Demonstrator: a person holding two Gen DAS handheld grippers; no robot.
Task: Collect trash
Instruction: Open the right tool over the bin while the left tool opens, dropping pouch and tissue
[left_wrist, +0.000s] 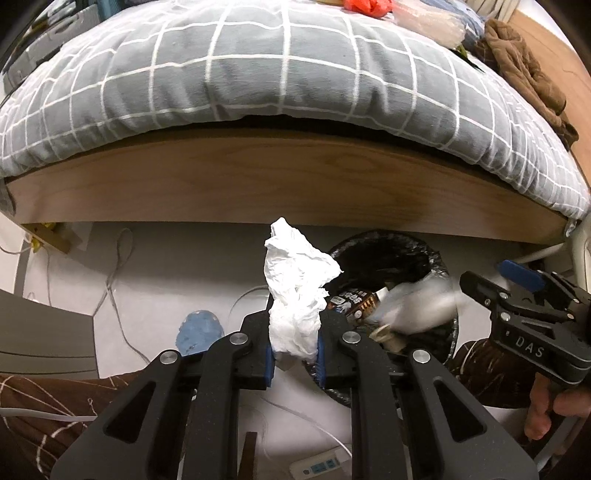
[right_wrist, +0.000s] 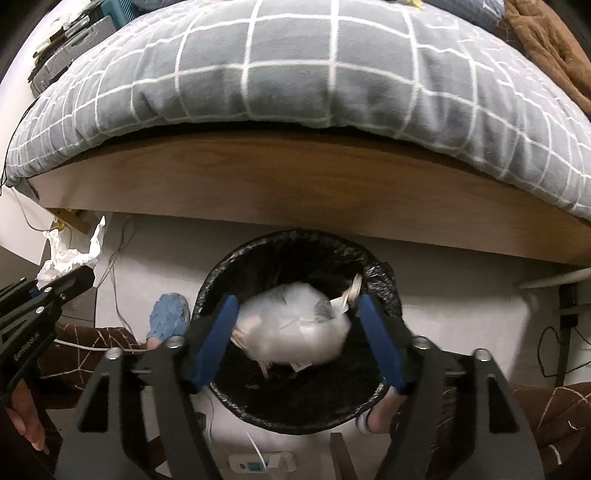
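Note:
My left gripper (left_wrist: 294, 352) is shut on a crumpled white tissue (left_wrist: 295, 288) and holds it up beside the left rim of a black-lined trash bin (left_wrist: 384, 247). My right gripper (right_wrist: 297, 325) is open right over the bin (right_wrist: 295, 240). A clear plastic bag of scraps (right_wrist: 295, 325) is blurred between its blue pads, apart from both pads, over the bin's mouth. The same bag (left_wrist: 417, 306) shows blurred in the left wrist view, next to my right gripper (left_wrist: 491, 280). The tissue (right_wrist: 70, 254) and my left gripper (right_wrist: 66, 282) show at the left of the right wrist view.
A bed with a grey checked duvet (left_wrist: 280, 66) and wooden side board (left_wrist: 280, 181) stands right behind the bin. A blue slipper (left_wrist: 199, 332), loose cables (left_wrist: 114, 288) and a power strip (right_wrist: 255, 463) lie on the white floor. Red bag (left_wrist: 365, 5) and brown cloth (left_wrist: 524, 66) lie on the bed.

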